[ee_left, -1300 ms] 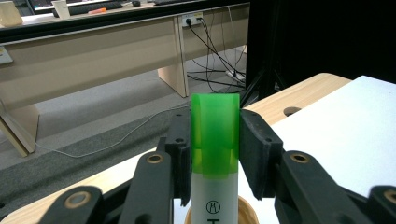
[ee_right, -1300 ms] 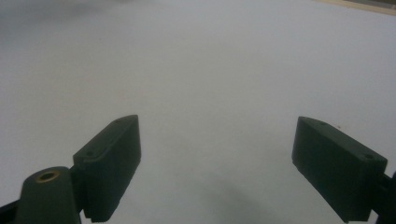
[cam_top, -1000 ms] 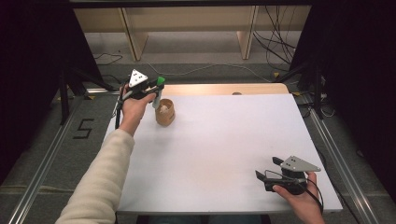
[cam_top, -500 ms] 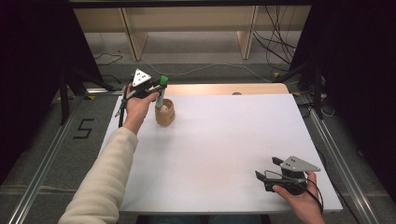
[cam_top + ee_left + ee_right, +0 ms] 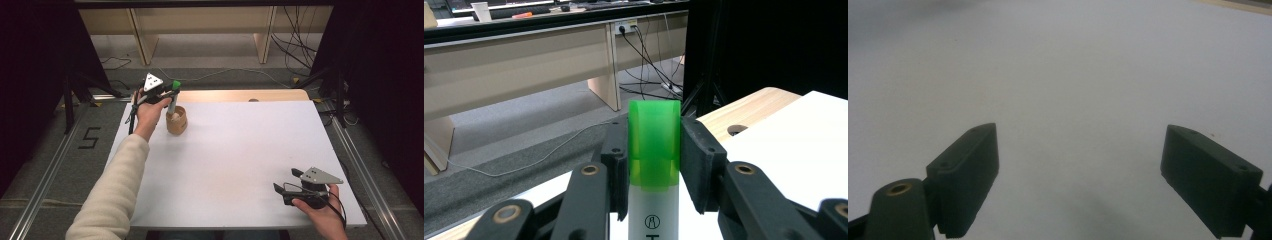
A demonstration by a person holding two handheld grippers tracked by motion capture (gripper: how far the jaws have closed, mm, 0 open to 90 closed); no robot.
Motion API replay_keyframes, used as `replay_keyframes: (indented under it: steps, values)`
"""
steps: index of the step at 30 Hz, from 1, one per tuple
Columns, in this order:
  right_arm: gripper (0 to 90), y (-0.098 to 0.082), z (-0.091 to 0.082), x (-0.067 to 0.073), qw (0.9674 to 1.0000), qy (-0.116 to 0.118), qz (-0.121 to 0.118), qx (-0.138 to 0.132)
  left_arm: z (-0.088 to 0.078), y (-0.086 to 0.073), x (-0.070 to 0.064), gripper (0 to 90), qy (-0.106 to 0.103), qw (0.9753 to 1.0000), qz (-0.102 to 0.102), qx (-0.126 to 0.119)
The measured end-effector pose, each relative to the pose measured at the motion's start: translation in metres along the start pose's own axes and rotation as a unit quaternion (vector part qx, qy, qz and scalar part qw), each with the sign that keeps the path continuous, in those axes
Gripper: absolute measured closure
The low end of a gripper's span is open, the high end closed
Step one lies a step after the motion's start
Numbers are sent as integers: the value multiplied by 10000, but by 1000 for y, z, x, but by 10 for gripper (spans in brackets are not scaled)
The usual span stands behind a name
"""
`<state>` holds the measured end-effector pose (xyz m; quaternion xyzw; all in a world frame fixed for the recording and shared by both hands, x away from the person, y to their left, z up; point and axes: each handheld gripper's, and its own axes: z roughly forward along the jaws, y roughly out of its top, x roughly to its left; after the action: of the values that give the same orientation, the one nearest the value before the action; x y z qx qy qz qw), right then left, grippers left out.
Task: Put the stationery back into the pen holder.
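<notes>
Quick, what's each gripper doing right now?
Left gripper: closed on the green-capped marker.
Right gripper: open, holding nothing.

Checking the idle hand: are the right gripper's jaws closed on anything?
No, the right gripper has its jaws wide apart over the bare white table.

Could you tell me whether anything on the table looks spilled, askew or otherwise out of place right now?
Nothing stands out. The left gripper is shut on a green-capped marker held upright above the wooden cup, which stands upright near the table's far left corner. The right gripper rests open at the near right. No spill shows.
</notes>
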<state>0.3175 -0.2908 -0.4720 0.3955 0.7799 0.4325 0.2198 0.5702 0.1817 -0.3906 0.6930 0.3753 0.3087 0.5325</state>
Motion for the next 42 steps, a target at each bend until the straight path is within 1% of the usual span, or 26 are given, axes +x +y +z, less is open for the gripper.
replay_keyframes:
  steps: [7,18,24,42]
  values:
    - [163,0,0,0,10000,-5,3,0,1,-1,2,672,10,10000,-26,-32]
    - [163,0,0,0,10000,-3,7,-5,3,-2,3,672,14,10000,6,-51]
    - [163,0,1,0,10000,3,2,-9,5,-4,5,671,33,10000,-36,-39]
    - [163,-1,1,-1,10000,11,6,-11,12,-9,4,672,-29,10000,-52,-55]
